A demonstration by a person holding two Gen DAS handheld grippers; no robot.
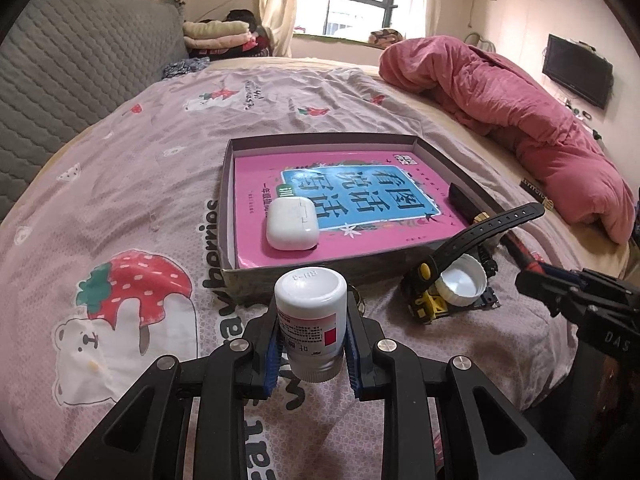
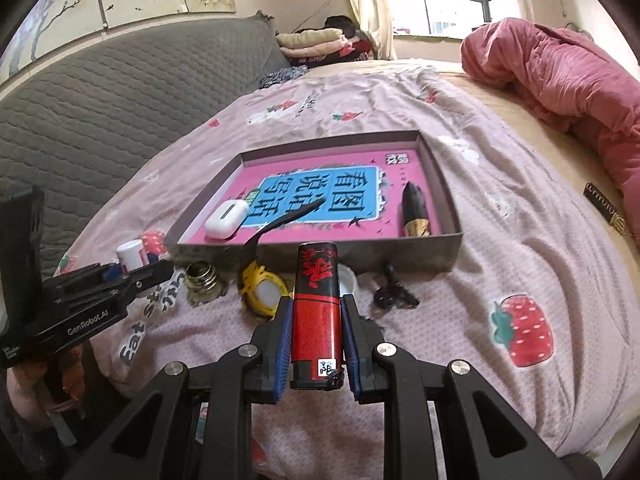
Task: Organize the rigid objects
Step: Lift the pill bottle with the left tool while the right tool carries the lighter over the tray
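Over bed [image 1: 160, 184], left fingers [image 1: 271, 354] clamp bottle [image 1: 311, 320], right fingers [image 2: 285, 336] lighter [image 2: 317, 312].

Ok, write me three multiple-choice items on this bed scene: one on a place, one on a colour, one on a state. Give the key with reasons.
1. Where does the white earbud case lie?
A. On the pink book inside the box
B. On the bedsheet beside the watch
C. On the red quilt

2. What colour is the lighter held by the right gripper?
A. Blue and white
B. Red and black
C. Green

3. What state is the left gripper in?
A. Open and empty
B. Shut with nothing between its pads
C. Shut on the white pill bottle

Key: 1 A, the case sits on the pink book within the box walls. 2 B, its body shows red patterning with black ends. 3 C, both blue pads press the bottle's sides.
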